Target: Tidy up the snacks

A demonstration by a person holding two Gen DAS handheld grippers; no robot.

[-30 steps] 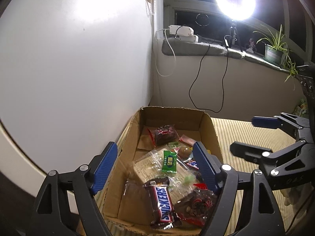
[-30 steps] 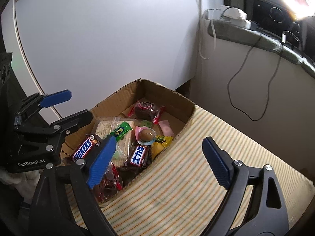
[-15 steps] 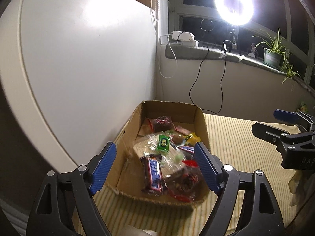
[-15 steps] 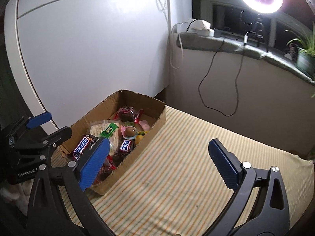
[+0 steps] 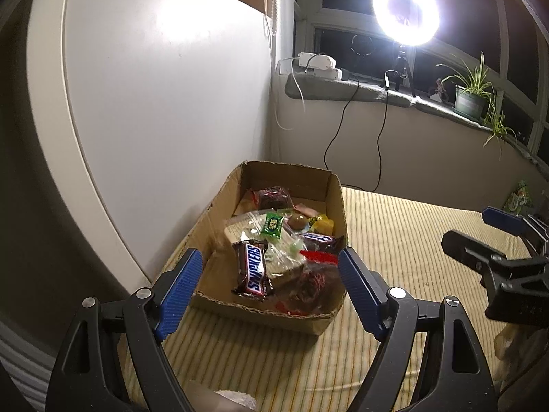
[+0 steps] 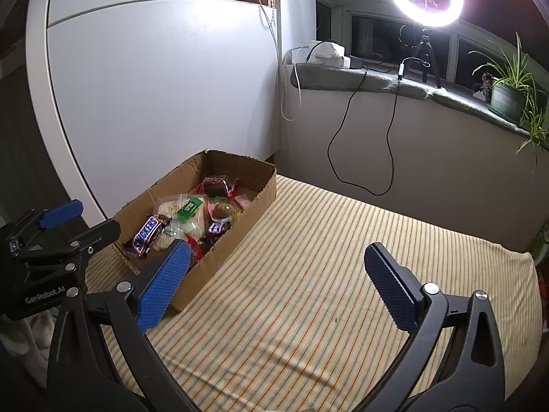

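An open cardboard box point(image 5: 219, 213) sits on the striped cloth against the white panel. It holds a Snickers bar point(image 5: 254, 269), a green packet point(image 5: 272, 225), a brown ball-shaped sweet point(image 5: 296, 221), a small blue bar point(image 5: 317, 237) and dark red-wrapped cakes point(image 5: 272, 197). My left gripper point(image 5: 269, 254) stands open in front of the box's near end with nothing between its pads. My right gripper point(image 6: 277, 247) is open wide over bare cloth, to the right of the box point(image 6: 233, 240), and holds nothing. Each gripper shows in the other's view: the right gripper point(image 5: 470, 226) and the left gripper point(image 6: 95, 215).
A white cabinet panel point(image 5: 154, 103) rises just left of the box. Behind is a low wall with a windowsill, a power strip point(image 5: 317, 65), a hanging black cable point(image 5: 343, 130), a ring light point(image 5: 405, 13) and a potted plant point(image 5: 471, 98). Striped cloth point(image 6: 326, 274) spreads to the right.
Both grippers have drawn back from the box, which now looks smaller and farther off. The right gripper's jaws have spread wider and it has swung right over the cloth.
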